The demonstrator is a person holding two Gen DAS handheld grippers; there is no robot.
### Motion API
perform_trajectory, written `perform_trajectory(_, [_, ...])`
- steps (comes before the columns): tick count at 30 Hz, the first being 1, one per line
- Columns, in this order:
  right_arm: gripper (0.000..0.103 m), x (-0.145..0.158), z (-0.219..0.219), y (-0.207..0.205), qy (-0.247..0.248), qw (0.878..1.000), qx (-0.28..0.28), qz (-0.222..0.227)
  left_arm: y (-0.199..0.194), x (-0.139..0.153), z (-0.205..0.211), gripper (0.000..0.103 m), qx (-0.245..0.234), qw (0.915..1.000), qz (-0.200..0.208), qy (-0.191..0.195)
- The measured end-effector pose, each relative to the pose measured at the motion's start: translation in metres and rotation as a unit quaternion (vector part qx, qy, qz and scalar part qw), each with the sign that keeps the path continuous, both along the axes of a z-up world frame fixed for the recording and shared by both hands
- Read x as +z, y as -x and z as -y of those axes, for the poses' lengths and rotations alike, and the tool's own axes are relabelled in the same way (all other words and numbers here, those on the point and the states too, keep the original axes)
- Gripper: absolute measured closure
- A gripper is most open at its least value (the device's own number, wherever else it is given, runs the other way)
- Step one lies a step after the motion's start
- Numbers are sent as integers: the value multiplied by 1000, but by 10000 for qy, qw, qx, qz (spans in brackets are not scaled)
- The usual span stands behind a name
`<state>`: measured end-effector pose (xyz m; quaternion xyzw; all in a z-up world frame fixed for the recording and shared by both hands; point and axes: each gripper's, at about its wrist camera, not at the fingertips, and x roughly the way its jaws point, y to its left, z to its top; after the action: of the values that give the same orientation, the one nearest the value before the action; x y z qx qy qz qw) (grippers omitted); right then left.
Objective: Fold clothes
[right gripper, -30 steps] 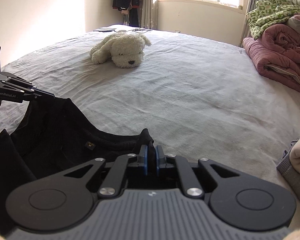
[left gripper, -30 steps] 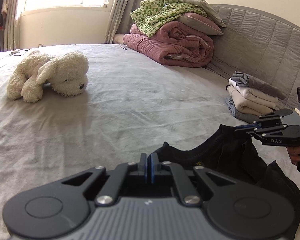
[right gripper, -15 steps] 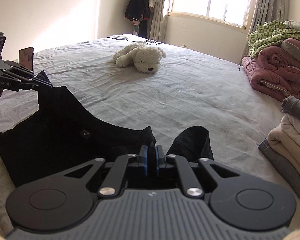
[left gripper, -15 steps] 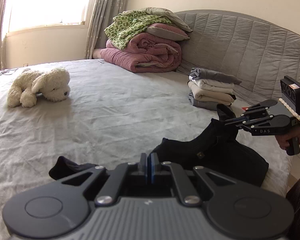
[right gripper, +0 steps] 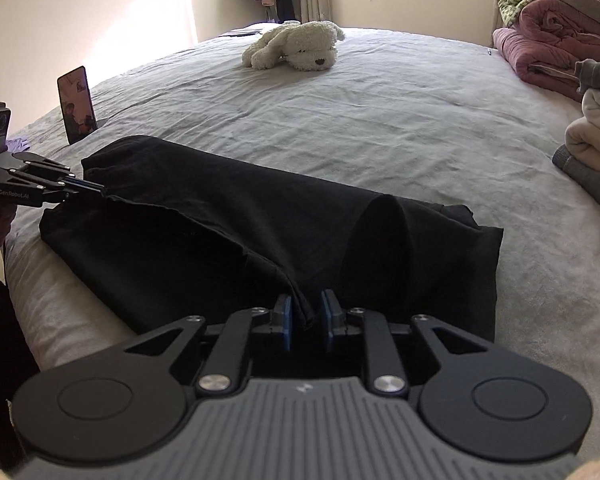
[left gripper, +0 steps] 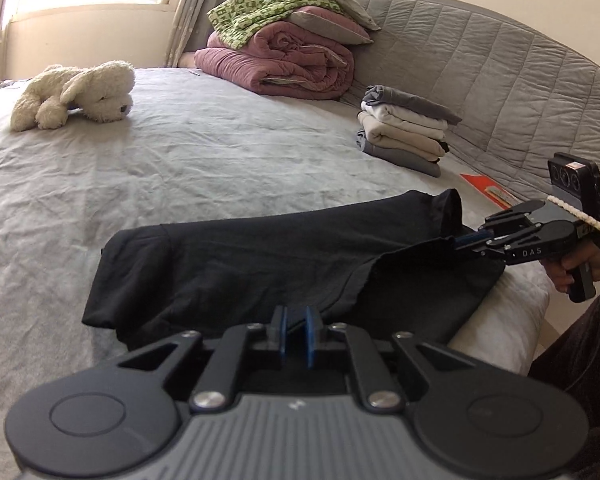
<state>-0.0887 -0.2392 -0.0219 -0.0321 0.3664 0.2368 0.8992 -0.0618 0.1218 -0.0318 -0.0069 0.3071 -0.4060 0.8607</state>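
Black garment [left gripper: 284, 256] lies across the near edge of the bed [left gripper: 204, 160], laid over on itself, a sleeve end poking up on the headboard side and its near hem running between the two tools. Left gripper [left gripper: 295, 330]: jaws have just been opening, now a narrow gap, a thin edge of the cloth in it; blue pads look barely off the fabric, so release rather than grip. Right gripper [right gripper: 306, 320]: jaws have just been opening too, wider gap, a ridge of hem standing loose between the pads, neither pressing it. Step in hand, as I read it: a fold laid down and both corners being let go. Folded stack [left gripper: 404, 128] sits well apart, against the headboard [left gripper: 500, 80]; plush dog [left gripper: 76, 94] far up the sheet, out of the way. Next move, by my judgement: draw both tools back clear of the hem without dragging it, smooth the raised crease near the middle, then take fresh hold for a second fold. Risk: fabric snagging on a pad during withdrawal and undoing the fold.
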Motion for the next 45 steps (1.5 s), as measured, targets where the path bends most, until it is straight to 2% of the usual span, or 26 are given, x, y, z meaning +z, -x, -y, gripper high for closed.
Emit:
perform_trajectory(2, [57, 8, 5, 10, -361, 9990, 232, -102, 3, 6, -3, 86, -106, 9996, 21, 277])
perform_trajectory(4, [57, 18, 8, 20, -534, 9983, 220, 92, 5, 10, -1, 73, -119, 9990, 106, 421])
perform_trajectory(5, [57, 22, 10, 24, -576, 9980, 156, 231, 5, 10, 1, 69, -128, 9987, 138, 469])
perform_trajectory(8, [57, 29, 19, 22, -622, 9962, -290, 538, 3, 6, 16, 60, -202, 9992, 175, 303])
perform_trajectory(10, [57, 27, 26, 16, -580, 9940, -726, 577, 3, 1, 30, 49, -279, 9992, 269, 32])
perform_trajectory(13, [57, 17, 38, 5, -420, 9883, -1370, 524, 3, -7, 47, 48, -344, 9981, 409, -311])
perform_trajectory(15, [57, 10, 45, -2, -316, 9835, -1704, 509, 1, -12, 56, 52, -350, 9971, 464, -497])
perform_trajectory(18, [58, 0, 51, -9, -363, 9802, -1903, 397, 0, -17, 67, 88, -375, 9950, 517, -770])
perform_trajectory(19, [68, -3, 51, -11, -337, 9806, -1901, 347, 2, -18, 70, 97, -409, 9940, 586, -831])
perform_trajectory(20, [85, -7, 51, -13, -296, 9811, -1889, 299, 3, -17, 71, 103, -456, 9935, 637, -821])
perform_trajectory(21, [97, -9, 50, -15, -229, 9814, -1886, 278, 6, -13, 71, 103, -459, 9934, 726, -756])
perform_trajectory(22, [101, -11, 49, -15, -144, 9812, -1901, 310, 8, -10, 70, 103, -454, 9932, 821, -684])
perform_trajectory(26, [101, -3, 54, -10, -141, 9771, -2049, 550, 11, 2, 60, 103, -511, 9950, 815, -272])
perform_trajectory(28, [101, -3, 56, -10, -125, 9759, -2111, 545, 11, 0, 61, 103, -669, 9947, 689, -365])
perform_trajectory(30, [101, -7, 58, -12, -97, 9743, -2205, 440, 10, -10, 68, 103, -921, 9925, 458, -655])
perform_trajectory(32, [97, -9, 58, -13, -94, 9743, -2217, 379, 14, -22, 76, 103, -1150, 9879, 304, -995])
perform_trajectory(33, [89, -9, 56, -12, -78, 9753, -2169, 402, 18, -24, 77, 103, -1191, 9864, 394, -1061])
perform_trajectory(35, [88, -5, 52, -9, -94, 9774, -2052, 494, 19, -21, 76, 102, -1237, 9865, 359, -1014])
perform_trajectory(38, [86, 3, 44, -2, -172, 9823, -1741, 663, 21, -11, 67, 100, -1128, 9894, 553, -734])
perform_trajectory(39, [76, 6, 40, 1, -181, 9854, -1530, 722, 21, -7, 64, 97, -1088, 9901, 623, -638])
perform_trajectory(40, [66, 8, 35, 4, -179, 9885, -1287, 779, 21, -6, 63, 89, -1013, 9905, 700, -610])
perform_trajectory(41, [44, 10, 29, 8, -169, 9915, -985, 836, 21, -4, 62, 82, -932, 9908, 779, -595])
perform_trajectory(42, [37, 10, 23, 10, -156, 9932, -752, 875, 21, -4, 61, 66, -862, 9908, 842, -612])
perform_trajectory(43, [37, 9, 16, 13, -126, 9947, -526, 875, 20, -3, 62, 60, -808, 9905, 894, -664])
perform_trajectory(45, [37, 5, 0, 18, -51, 9964, -46, 848, 18, -4, 63, 60, -776, 9898, 915, -766])
